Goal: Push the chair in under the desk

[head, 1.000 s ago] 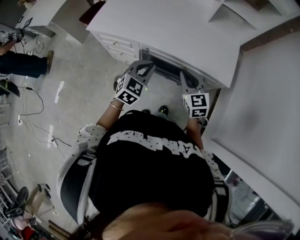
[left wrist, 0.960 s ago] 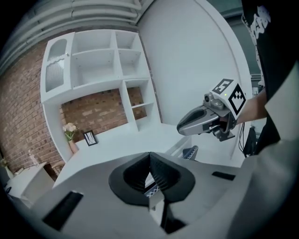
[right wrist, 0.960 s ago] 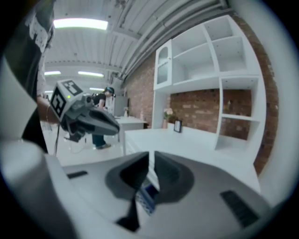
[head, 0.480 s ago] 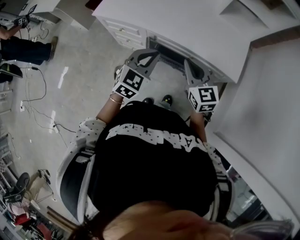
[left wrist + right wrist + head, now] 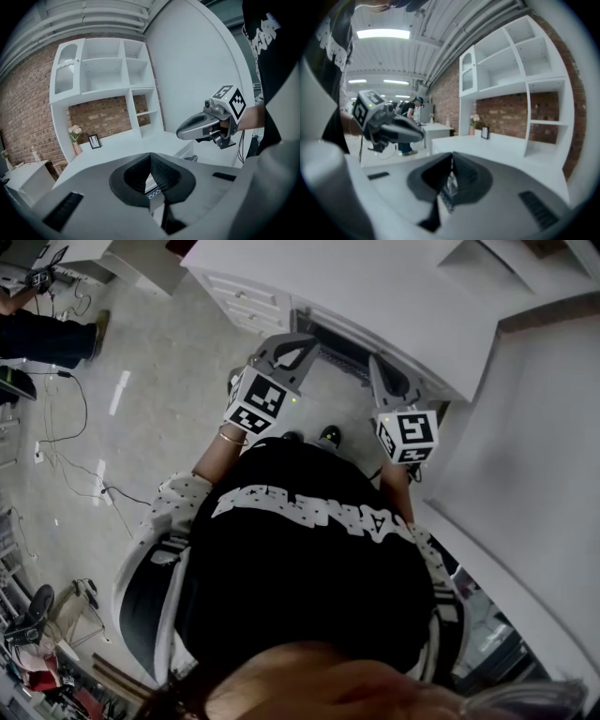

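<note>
Seemingly pushed most of the way in, the chair (image 5: 336, 345) shows only as a dark ribbed strip under the front edge of the white table (image 5: 375, 287), between the two claws. The left claw (image 5: 300, 341) is clenched, its pads pressed together with nothing gripped between them, and its tip sits at the table edge just left of that strip. The right claw (image 5: 377, 371) is likewise clenched with nothing gripped, its tip near the strip's right end. Whether either tip touches the chair cannot be told. Both reach out in front of the person's black shirt (image 5: 309, 568). At the back of the table, by the brick wall (image 5: 28, 108), stand a vase of flowers (image 5: 75, 137) and a small picture frame (image 5: 94, 140), below a white shelf unit (image 5: 108, 70).
</note>
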The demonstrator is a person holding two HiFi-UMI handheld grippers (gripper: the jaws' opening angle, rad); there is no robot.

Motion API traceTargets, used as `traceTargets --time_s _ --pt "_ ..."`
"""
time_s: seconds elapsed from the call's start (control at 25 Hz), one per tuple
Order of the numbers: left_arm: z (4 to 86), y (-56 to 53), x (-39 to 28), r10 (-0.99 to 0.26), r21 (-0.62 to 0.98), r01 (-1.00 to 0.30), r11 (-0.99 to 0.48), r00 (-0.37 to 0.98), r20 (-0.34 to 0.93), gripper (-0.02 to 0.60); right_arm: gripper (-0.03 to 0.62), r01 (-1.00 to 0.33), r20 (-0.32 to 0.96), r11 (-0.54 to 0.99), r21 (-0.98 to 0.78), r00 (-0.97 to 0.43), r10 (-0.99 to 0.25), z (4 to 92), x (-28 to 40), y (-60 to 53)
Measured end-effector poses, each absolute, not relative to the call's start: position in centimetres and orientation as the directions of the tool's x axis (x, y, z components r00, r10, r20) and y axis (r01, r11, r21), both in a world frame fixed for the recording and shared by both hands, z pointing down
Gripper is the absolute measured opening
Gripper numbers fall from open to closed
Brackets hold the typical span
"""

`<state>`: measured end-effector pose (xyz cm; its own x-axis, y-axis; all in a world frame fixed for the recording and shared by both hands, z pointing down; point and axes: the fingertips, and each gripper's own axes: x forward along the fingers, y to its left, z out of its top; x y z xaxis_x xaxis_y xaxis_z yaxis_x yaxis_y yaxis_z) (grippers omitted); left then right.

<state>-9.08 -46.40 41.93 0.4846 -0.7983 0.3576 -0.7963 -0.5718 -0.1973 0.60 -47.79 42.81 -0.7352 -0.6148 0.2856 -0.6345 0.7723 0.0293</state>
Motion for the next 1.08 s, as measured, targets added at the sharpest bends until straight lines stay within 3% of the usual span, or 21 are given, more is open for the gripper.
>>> traceTargets --time_s 1.08 --pt "41.54 -46.28 -8.36 -0.794 -0.203 -0.785 -0.585 0.504 0.34 0.035 0.031 -0.648 0.287 0.761 0.036 -0.722 -0.629 42.59 1.19 -47.04"
